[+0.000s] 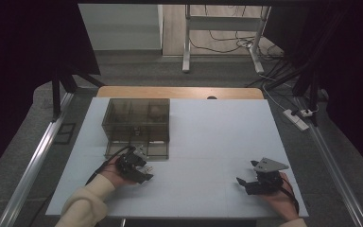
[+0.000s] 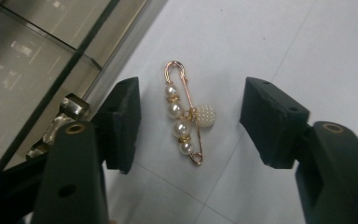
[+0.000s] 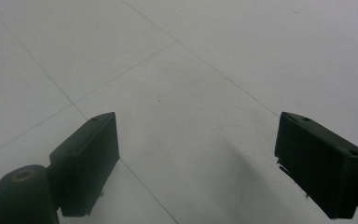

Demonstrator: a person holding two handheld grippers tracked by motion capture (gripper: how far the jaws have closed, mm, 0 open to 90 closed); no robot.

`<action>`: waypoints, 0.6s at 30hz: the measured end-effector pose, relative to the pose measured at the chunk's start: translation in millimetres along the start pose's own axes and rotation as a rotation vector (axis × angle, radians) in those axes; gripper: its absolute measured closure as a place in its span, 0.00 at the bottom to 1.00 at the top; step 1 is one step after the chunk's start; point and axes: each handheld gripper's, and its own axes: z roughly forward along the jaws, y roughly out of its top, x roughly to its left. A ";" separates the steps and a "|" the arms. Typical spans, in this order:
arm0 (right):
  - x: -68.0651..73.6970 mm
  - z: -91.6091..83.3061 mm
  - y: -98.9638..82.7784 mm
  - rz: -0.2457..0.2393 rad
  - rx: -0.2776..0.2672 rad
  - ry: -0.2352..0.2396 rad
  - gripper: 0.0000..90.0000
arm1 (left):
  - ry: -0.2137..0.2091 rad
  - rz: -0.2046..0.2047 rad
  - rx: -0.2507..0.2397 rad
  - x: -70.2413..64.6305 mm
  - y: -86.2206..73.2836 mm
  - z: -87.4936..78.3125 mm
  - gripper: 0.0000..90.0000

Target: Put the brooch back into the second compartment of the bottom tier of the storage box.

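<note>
Matte white table bears gold brooch (pearl-beaded).

The brooch looks like shiny gold-tone metal wire strung with glossy smooth pearls, plus one bumpy beaded ball at its 3 o'clock side. The left gripper has matt black plastic pads, slightly grainy, and the right gripper looks the same. The table is a smooth matt white sheet with faint seams. The organizer box at 10 o'clock is smoky see-through plastic, glossy, with a shiny metal clasp. The sleeve is fuzzy cream knit.
</note>
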 end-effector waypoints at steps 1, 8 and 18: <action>0.0 0.0 0.0 0.000 0.000 0.000 0.15 | -0.001 0.005 0.007 -0.4 0.0 1.4 0.45; 0.0 -0.1 0.1 -0.001 0.000 -0.001 0.15 | 0.028 0.000 0.002 -2.4 -2.1 2.8 0.58; -0.4 -2.1 0.8 -0.005 -0.012 -0.014 0.15 | 0.014 0.029 0.004 -4.4 -2.2 1.5 0.79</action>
